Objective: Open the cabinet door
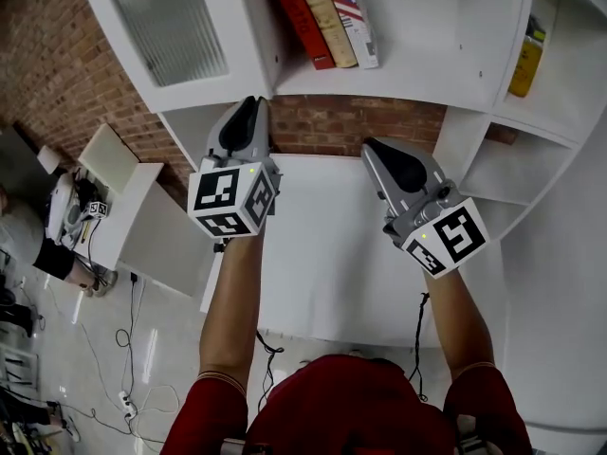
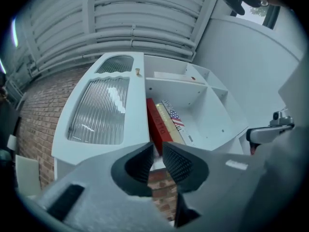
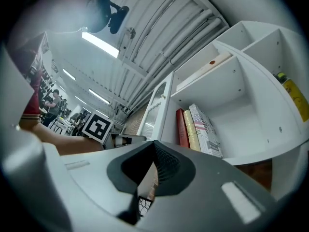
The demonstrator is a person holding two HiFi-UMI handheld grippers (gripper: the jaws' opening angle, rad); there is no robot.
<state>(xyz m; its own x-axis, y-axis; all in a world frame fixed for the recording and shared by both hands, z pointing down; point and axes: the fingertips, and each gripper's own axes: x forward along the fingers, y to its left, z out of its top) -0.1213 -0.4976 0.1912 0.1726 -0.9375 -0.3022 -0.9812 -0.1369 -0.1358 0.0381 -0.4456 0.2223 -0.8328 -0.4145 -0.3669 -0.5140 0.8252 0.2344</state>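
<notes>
The white cabinet door [image 1: 171, 27] with a ribbed glass pane stands swung out to the left of the shelf opening; its small knob [image 2: 137, 72] shows at the door's top edge. Three books [image 1: 322, 12] lean inside the uncovered compartment. My left gripper [image 1: 250, 112] points up at the door's lower edge, apart from it. Its jaws stand a narrow gap apart with nothing between them [image 2: 158, 151]. My right gripper [image 1: 374, 150] is below the shelf to the right, jaws closed together and empty [image 3: 154, 146]. The door [image 3: 157, 105] and books [image 3: 195, 129] lie ahead of it.
A white tabletop [image 1: 322, 254] lies under both arms, against a brick wall [image 1: 57, 64]. A yellow item [image 1: 526, 60] stands in the right-hand compartment. A lower white ledge [image 1: 123, 197] and a device [image 1: 71, 207] sit at the left, with cables [image 1: 123, 349] on the floor.
</notes>
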